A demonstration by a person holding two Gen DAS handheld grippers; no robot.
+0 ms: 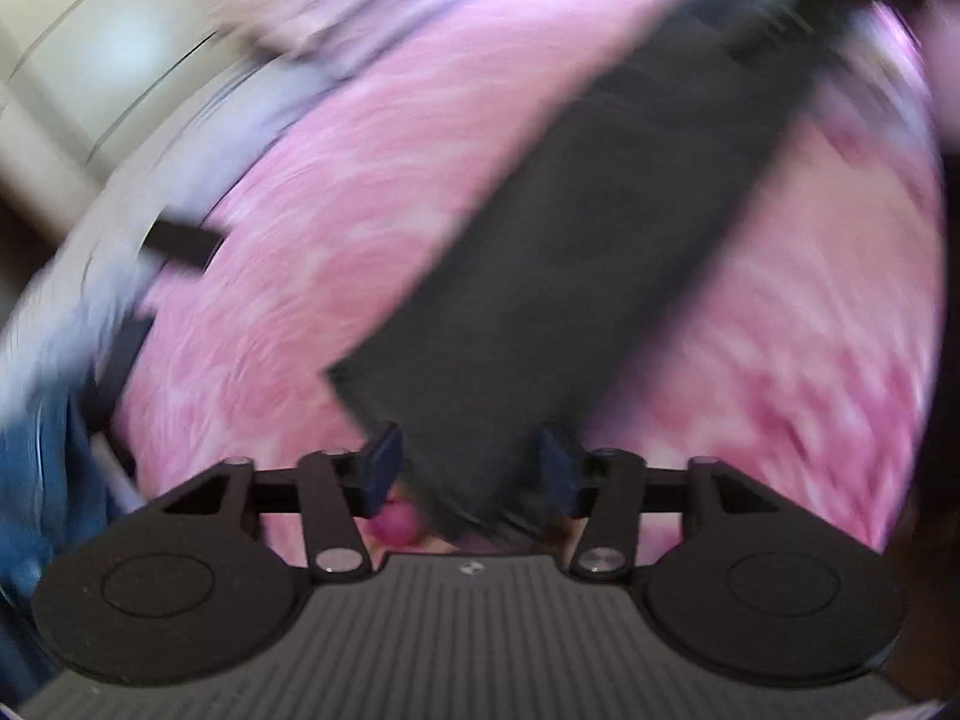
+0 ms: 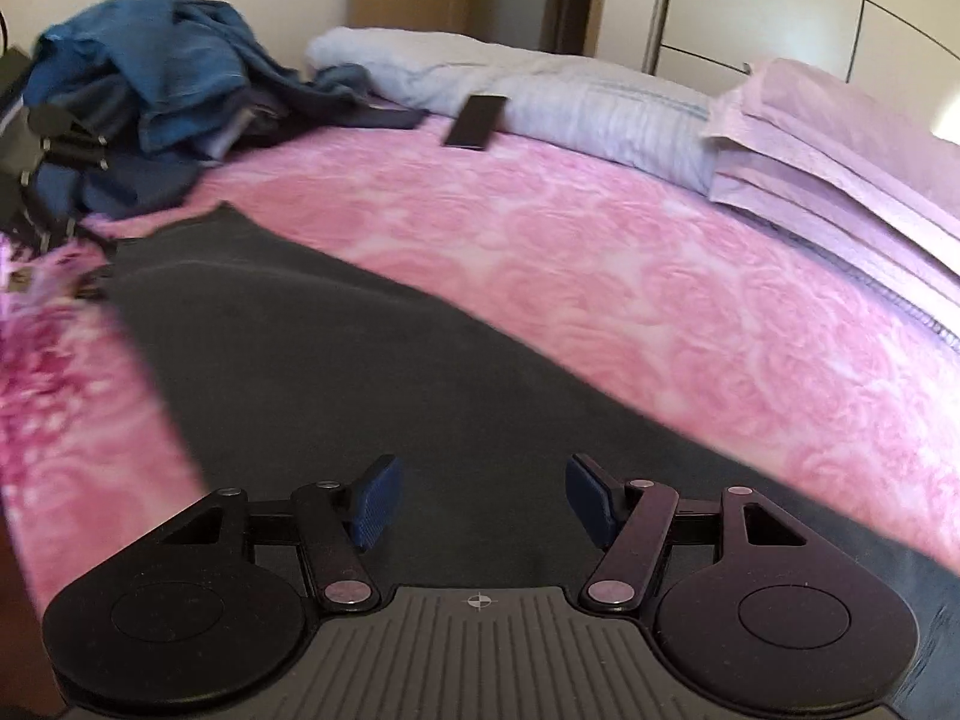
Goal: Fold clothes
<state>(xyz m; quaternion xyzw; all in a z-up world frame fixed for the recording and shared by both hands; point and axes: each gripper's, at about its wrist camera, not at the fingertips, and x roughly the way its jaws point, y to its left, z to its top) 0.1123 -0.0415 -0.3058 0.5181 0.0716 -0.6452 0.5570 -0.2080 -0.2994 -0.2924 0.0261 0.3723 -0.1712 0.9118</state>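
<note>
I am looking along my two claws at a dark grey garment (image 2: 336,360) that is lying flat on the pink blanket (image 2: 600,276) of the bed. It is a long, narrow strip of cloth. In the right wrist view its long axis is running from the near right corner up toward the far left, where its end is pointing to the pile of blue clothes (image 2: 156,84). In the left wrist view the same garment (image 1: 576,264) is running from between my fingers up to the far right, but this picture is blurred. The cloth is looking plain, matte and smooth, with no pattern that I can see, and its far end is cut almost straight. My right claw (image 2: 480,498) is standing wide open just above the garment, and nothing is being held in it. My left claw (image 1: 468,468) is standing partly open, the near end of the garment is lying between its blue pads (image 1: 381,468), and they are not pressing on it. A dark phone (image 2: 477,120) is resting at the edge of a pale blue pillow (image 2: 570,102), and folded lilac bedding (image 2: 840,138) is lying at the right.
</note>
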